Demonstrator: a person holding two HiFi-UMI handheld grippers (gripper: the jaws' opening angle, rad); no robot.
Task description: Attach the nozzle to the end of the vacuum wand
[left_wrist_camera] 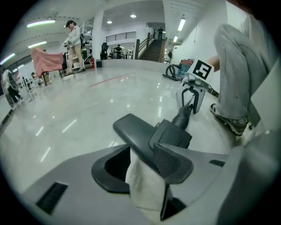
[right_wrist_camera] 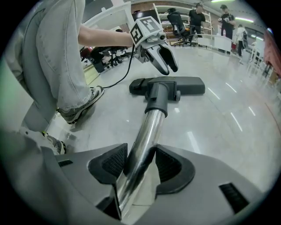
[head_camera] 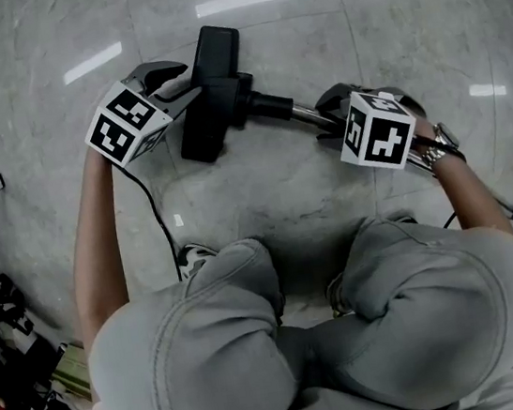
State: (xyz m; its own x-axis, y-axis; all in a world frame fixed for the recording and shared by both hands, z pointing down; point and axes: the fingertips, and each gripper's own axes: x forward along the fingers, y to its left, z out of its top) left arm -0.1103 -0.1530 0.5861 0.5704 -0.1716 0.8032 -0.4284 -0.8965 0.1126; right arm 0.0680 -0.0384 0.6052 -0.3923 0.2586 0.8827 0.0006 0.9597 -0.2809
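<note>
A: Chrome vacuum wand [right_wrist_camera: 147, 127]: is the right gripper [right_wrist_camera: 141, 161] clamping it?
B: Yes. Black flat floor nozzle [right_wrist_camera: 184, 85], upper centre, is seemingly sitting on it; left gripper [right_wrist_camera: 168, 67] is hovering, jaws apart, probably pressing it home next.

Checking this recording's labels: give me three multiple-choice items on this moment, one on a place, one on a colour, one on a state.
1. The nozzle lies: A on the floor; B on a table; C on a shelf.
2. The wand is: A red; B shiny silver; C yellow.
3. The right gripper is: A open and empty; B shut on the wand; C shut on a cloth.
Key: 1 A, it sits flat on the marble; 2 B, the tube gleams like chrome; 3 B, its jaws clamp the tube.
</note>
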